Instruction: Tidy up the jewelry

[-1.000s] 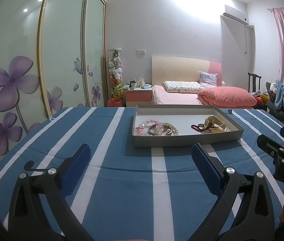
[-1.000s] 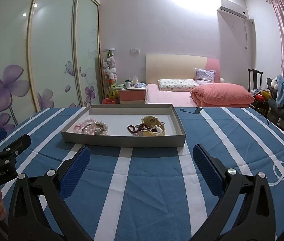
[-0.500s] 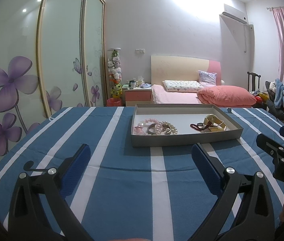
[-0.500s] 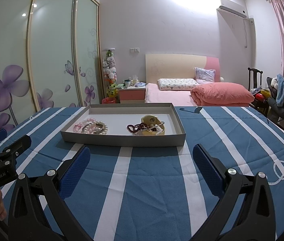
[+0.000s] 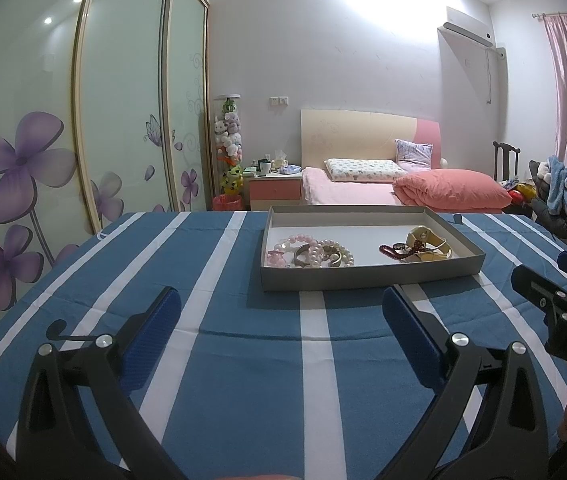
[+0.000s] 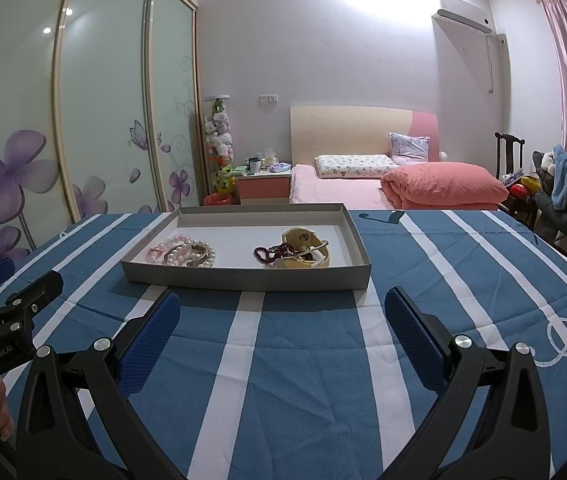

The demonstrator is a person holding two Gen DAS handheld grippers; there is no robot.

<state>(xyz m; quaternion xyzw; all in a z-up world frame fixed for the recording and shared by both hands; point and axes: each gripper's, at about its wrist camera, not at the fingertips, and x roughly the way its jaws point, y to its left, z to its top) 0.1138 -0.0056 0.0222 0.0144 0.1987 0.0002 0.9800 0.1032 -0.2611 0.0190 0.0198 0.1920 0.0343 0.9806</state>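
Two claws hover over the table (image 5: 243, 360), which wears a blue cloth with white stripes. The left claw (image 5: 281, 330) gapes wide with nothing between its blue pads; the right claw (image 6: 282, 330) is just as wide apart and equally empty.

One shallow grey tray (image 6: 243, 278) sits ahead of both claws, off to the right of the left claw and slightly left of the right one, well apart from the fingertips. Inside lie two clusters of jewelry. The left cluster (image 6: 185, 254) holds pink and white bead bracelets tangled with a metal bangle; an exact count cannot be made out. The right cluster has one dark red bead strand (image 6: 273, 253) touching one cream-coloured wristwatch (image 6: 305, 246).

Beyond the table stands one bed (image 5: 347, 192) with a pink quilt.
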